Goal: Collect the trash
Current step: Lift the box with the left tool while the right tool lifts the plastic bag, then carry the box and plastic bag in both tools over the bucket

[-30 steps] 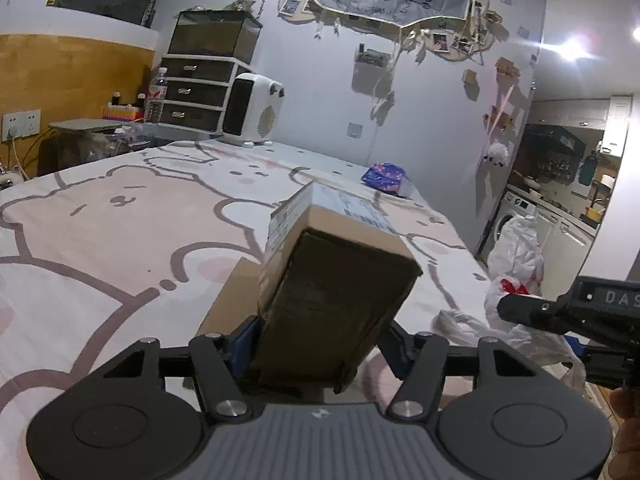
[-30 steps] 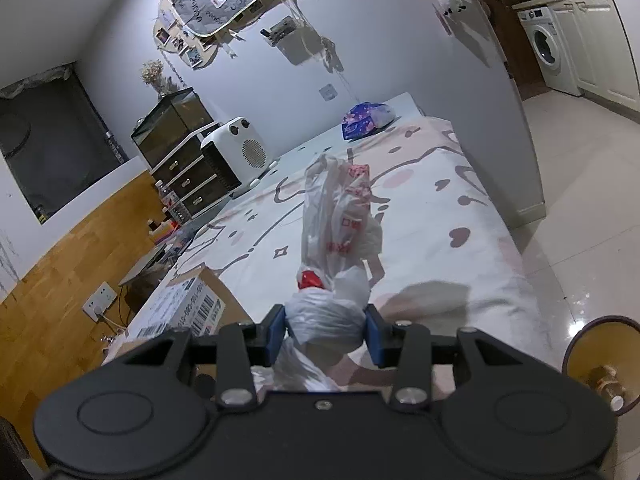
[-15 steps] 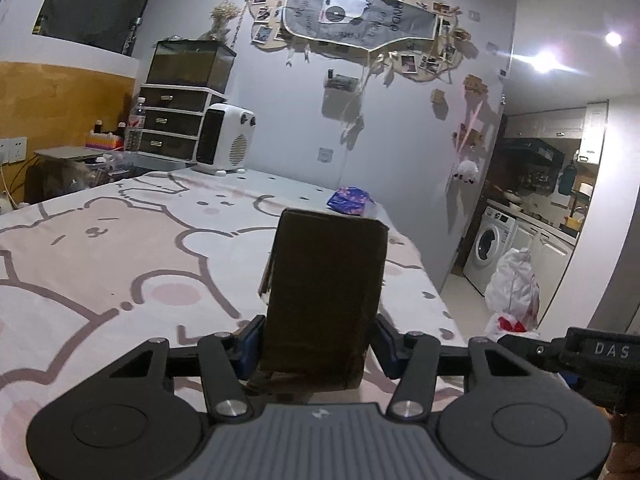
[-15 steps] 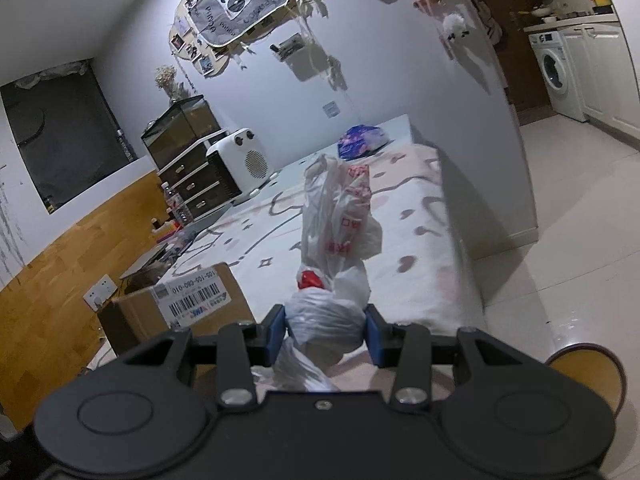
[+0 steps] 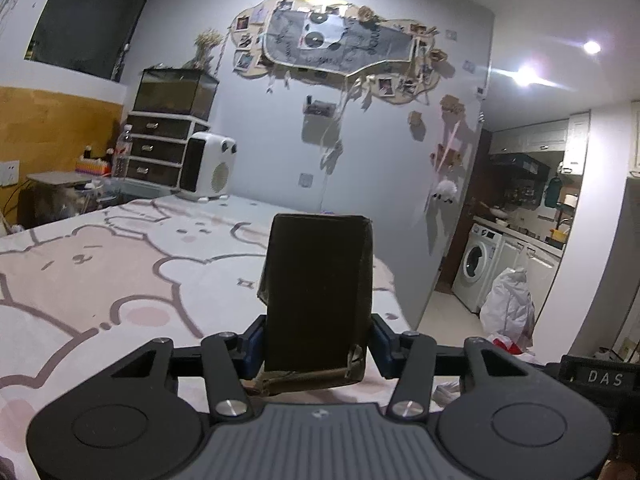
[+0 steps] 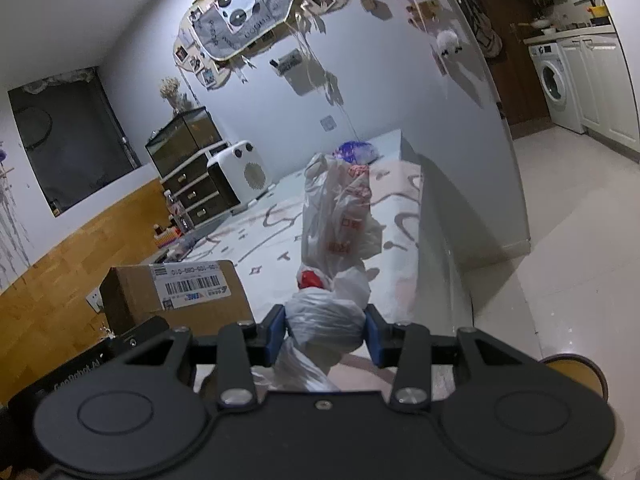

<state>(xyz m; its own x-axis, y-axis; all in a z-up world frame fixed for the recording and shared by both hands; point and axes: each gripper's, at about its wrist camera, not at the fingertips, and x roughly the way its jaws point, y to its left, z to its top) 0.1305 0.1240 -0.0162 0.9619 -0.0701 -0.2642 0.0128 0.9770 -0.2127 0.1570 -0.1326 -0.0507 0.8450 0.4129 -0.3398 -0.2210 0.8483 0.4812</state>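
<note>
Bedroom with a bear-print bed (image 5: 120,280) below: nearest, the left gripper (image 5: 316,344), jaws having just narrowed, pinches a stiff, likely light cardboard box (image 5: 320,296) by its sides, the right gripper (image 6: 325,334) squeezes a soft, slippery plastic bag (image 6: 338,220) at its knotted neck.
</note>
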